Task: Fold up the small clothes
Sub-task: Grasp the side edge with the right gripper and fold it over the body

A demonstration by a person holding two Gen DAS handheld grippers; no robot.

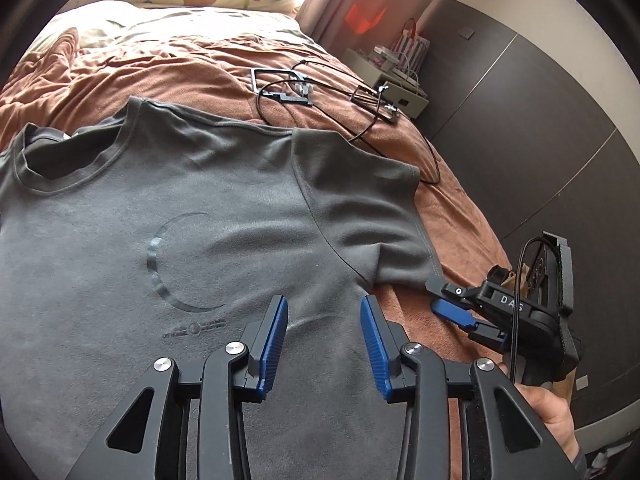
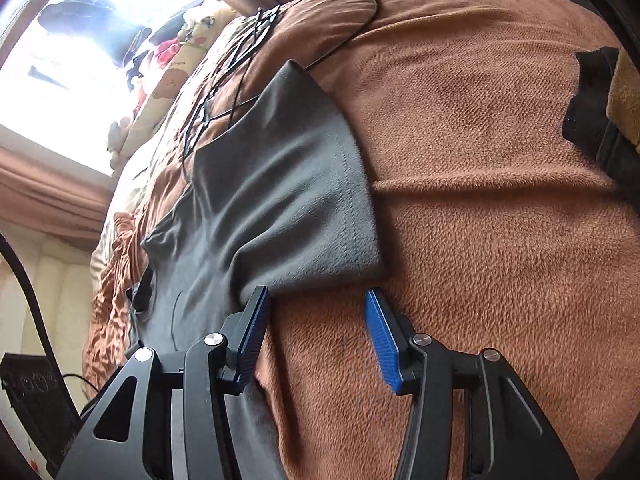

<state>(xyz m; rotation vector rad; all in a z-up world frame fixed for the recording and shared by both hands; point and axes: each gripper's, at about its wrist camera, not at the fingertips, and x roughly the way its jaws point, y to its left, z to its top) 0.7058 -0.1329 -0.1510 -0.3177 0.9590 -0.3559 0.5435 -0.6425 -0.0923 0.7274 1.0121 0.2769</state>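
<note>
Grey t-shirt (image 1: 224, 216) lies flat, front up, on brown blanket (image 1: 192, 76), collar far left, one sleeve out to the right. Left gripper (image 1: 324, 312) over shirt's near part, jaws apart w/ nothing between. Right gripper (image 1: 450, 308) near right, beside sleeve hem, over blanket. Black cables (image 1: 360, 120) far right.

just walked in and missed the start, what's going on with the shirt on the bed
A person with a handheld gripper in each hand is about to fold a grey t-shirt spread face up on a brown blanket. The left gripper hangs open over the shirt's body, holding nothing. The right gripper is also open, low beside the short sleeve near its hem. No fold has been made yet. Black cables lie on the bed beyond the shirt.
</note>
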